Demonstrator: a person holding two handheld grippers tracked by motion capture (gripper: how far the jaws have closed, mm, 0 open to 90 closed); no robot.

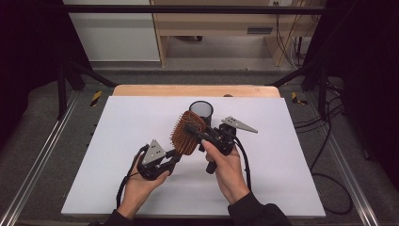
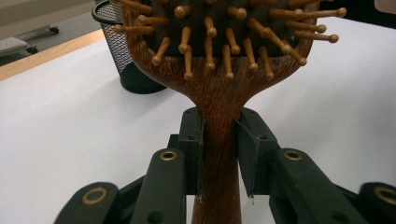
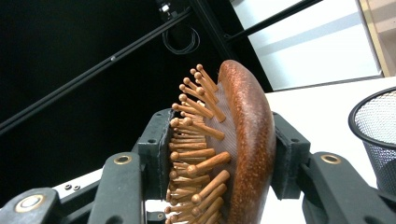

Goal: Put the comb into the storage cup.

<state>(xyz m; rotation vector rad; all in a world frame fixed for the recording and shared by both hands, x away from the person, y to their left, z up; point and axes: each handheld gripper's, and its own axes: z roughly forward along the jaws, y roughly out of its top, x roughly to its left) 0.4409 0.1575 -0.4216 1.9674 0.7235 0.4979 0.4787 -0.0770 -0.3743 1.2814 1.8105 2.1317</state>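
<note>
High view: fixed overhead, facing forward and down, whole white-topped table (image 1: 117,155) visible, moderately far. Left gripper view: rides left tongs (image 2: 219,140), very close, looking along brown wooden bristle hairbrush (image 2: 219,70). Right gripper view: rides right tongs (image 3: 224,154), close. All three share hairbrush and black mesh cup (image 1: 201,110).

Only the mesh cup (image 1: 201,111) near the white surface's (image 1: 117,155) far edge blocks anything; front corners and both sides are wide open.
</note>
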